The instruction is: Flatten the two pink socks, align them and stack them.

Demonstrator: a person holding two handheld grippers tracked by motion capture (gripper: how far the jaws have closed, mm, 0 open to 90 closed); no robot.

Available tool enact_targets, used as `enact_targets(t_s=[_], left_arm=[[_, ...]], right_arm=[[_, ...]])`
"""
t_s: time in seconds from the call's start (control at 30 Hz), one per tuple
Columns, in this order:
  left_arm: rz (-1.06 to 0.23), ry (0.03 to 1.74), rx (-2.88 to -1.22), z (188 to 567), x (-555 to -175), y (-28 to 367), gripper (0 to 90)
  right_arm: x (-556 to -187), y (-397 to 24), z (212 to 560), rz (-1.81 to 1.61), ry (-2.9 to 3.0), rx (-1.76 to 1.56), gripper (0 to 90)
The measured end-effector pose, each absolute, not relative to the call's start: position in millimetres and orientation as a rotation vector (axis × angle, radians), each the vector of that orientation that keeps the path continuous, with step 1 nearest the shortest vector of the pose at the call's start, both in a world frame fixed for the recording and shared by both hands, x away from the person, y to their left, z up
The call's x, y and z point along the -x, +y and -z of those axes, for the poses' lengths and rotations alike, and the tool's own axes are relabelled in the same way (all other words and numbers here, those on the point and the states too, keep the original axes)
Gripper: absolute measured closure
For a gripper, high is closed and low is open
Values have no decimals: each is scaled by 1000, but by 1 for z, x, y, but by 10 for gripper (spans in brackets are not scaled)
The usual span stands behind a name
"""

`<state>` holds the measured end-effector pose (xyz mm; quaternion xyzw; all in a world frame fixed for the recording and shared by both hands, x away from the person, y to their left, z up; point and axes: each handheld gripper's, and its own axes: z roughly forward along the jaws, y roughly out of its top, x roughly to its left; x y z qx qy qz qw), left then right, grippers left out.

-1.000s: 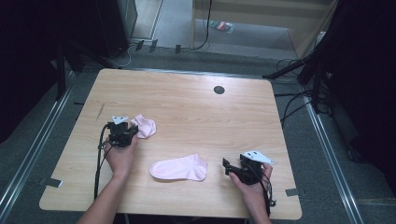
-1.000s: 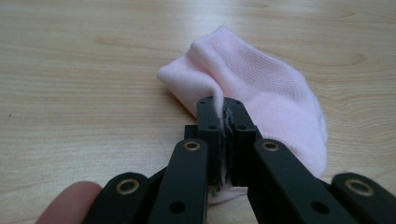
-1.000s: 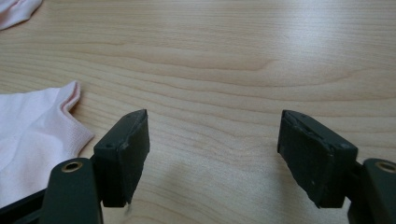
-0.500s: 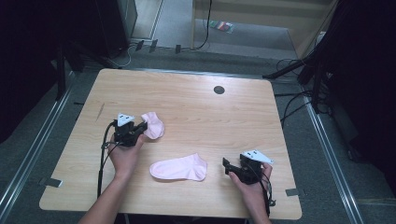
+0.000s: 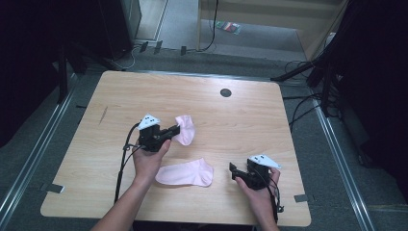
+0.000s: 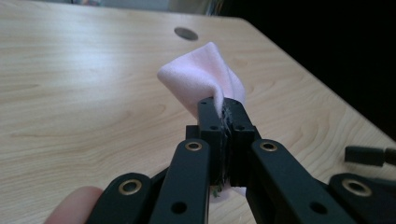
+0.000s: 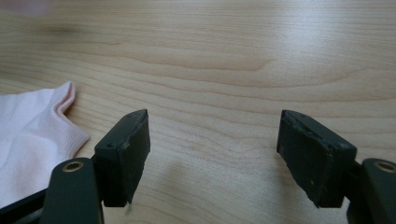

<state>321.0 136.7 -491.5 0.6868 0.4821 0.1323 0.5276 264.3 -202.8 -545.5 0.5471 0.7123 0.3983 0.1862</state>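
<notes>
Two pink socks are on the wooden table. One sock hangs lifted from my left gripper, whose jaws are shut on its edge; in the left gripper view the pinched sock bunches up above the closed jaws of the left gripper. The second sock lies flat near the front of the table. To its right, my right gripper rests low over the table with jaws open and nothing between them. In the right gripper view the flat sock lies left of the open right gripper.
A round dark hole sits in the tabletop near the far edge. Cables trail from both grippers toward the front edge. Metal rails and dark equipment stand on the floor around the table.
My left gripper has moved right and upward, carrying the pinched pink sock with it. The right gripper and the flat sock have stayed put.
</notes>
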Motion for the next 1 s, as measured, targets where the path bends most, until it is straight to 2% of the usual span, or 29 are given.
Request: enact_targets(t_s=[0.23, 0.27, 0.3, 0.4, 0.47, 0.53, 0.63, 0.73, 0.87, 1.0], left_arm=[[-219, 1310, -1707, 523, -339, 139, 859], [-241, 1351, -1702, 526, -340, 142, 801], [-271, 1366, -1699, 526, -340, 144, 697], [-365, 1361, -1699, 521, -334, 146, 585], [-448, 1324, -1731, 515, -328, 140, 600], [-469, 1266, -1774, 512, -323, 129, 617], [-441, 1202, -1864, 516, -322, 111, 618], [-388, 1211, -1956, 527, -327, 97, 556], [-384, 1248, -2036, 536, -331, 93, 560], [-338, 1274, -2025, 535, -333, 99, 804]], right_arm=[[-264, -203, 545, -1127, 1995, -1546, 262], [-264, -203, 545, -1125, 1996, -1545, 262], [-264, -203, 544, -1130, 1995, -1541, 262], [-265, -202, 543, -1137, 1992, -1545, 262], [-266, -202, 544, -1137, 1995, -1540, 262], [-266, -201, 544, -1136, 1995, -1545, 262], [-266, -200, 544, -1132, 2003, -1539, 263], [-265, -200, 545, -1125, 2001, -1549, 263], [-264, -200, 545, -1127, 2004, -1547, 263], [-266, -201, 545, -1126, 2005, -1550, 265]])
